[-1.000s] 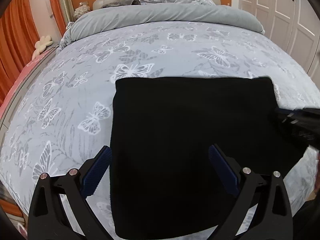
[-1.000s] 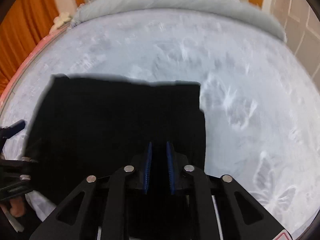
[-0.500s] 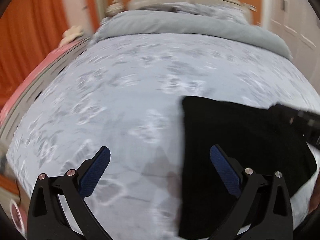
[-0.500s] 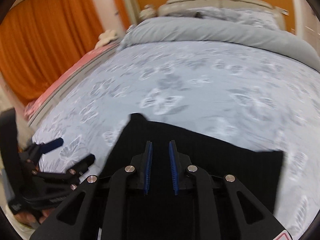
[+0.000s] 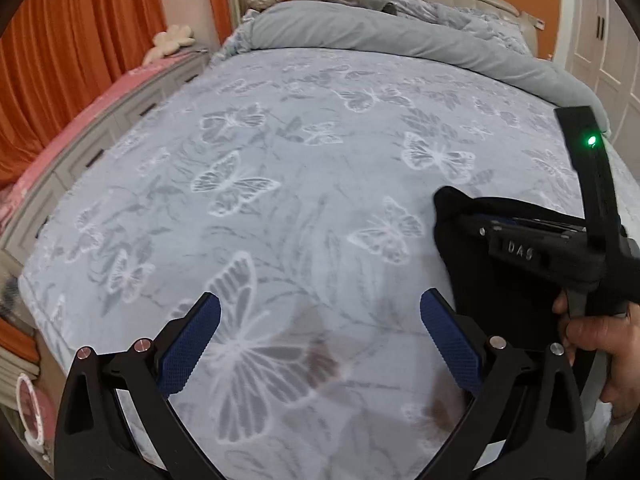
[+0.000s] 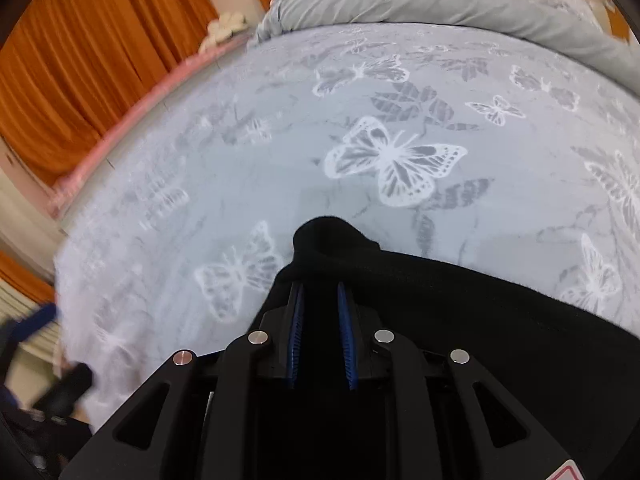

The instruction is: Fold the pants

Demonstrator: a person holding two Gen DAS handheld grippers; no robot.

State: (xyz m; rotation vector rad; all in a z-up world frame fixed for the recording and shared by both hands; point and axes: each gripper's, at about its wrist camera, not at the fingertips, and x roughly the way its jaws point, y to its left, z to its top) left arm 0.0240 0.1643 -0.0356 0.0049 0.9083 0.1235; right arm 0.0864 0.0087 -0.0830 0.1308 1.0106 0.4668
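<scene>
L tongs (image 5: pixel 320 344) are spread wide, blue pads far apart, nothing between them; they hang over the bedspread (image 5: pixel 280 184) w/ its butterfly print, tips clear of the cloth, pointing toward the head of the bed. R tongs (image 6: pixel 320 336) are nearly closed, only a narrow gap, w/ black pants (image 6: pixel 460 304) fabric pinched between the blue pads (image 6: pixel 297 332); a bunched lump of cloth pokes out just past the tips. In the L wrist view the R tongs (image 5: pixel 472 224) come in from the right edge, roughly level, gripping the pants (image 5: pixel 496 292) at their upper left corner; the fabric hangs/drapes down from that corner over the bedspread near the bed's foot, right side. The person's R hand (image 5: pixel 604 344) wraps the handle low at the right edge. A green light glows on the upright black part of that tool. Grey duvet (image 5: pixel 400 40) is rolled up at the head of the bed, well apart from the pants; orange curtains (image 5: pixel 72 48) to the left.
</scene>
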